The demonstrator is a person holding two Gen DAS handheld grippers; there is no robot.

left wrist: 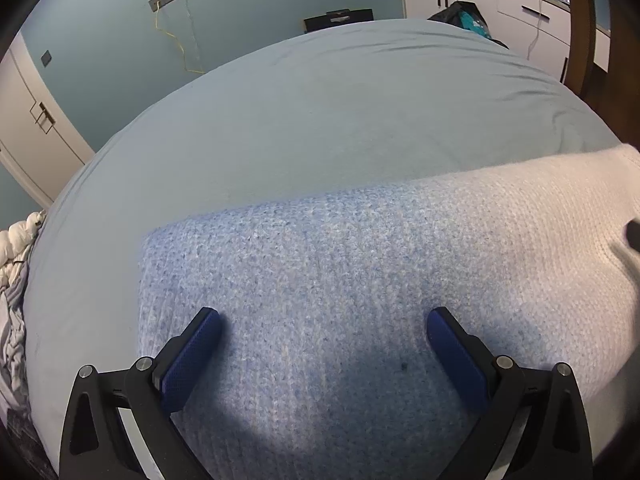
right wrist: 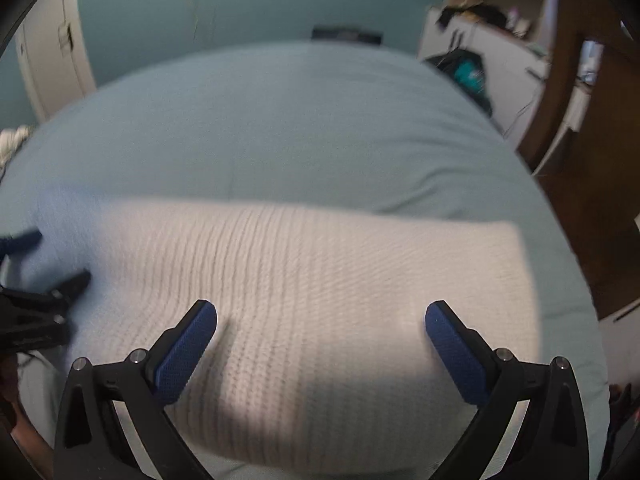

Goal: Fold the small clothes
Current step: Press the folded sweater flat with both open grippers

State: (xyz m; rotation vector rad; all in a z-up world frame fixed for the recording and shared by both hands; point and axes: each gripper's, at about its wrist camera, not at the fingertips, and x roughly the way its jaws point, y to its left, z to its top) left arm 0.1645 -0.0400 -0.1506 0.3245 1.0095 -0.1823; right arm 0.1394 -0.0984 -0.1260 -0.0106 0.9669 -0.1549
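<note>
— Teal walls (left wrist: 248, 8) and white drawers (left wrist: 520, 12) ring the bed (left wrist: 320, 112), right?
— Yes, its pale blue sheet carries everything.
— And the knit garment (left wrist: 340, 280)?
— Folded flat near the bed's near edge, long axis running side to side, blue end left, cream end right.
— Jaws?
— Left gripper (left wrist: 324, 324) and right gripper (right wrist: 320, 320) both spread wide over it, grasping nothing.
</note>
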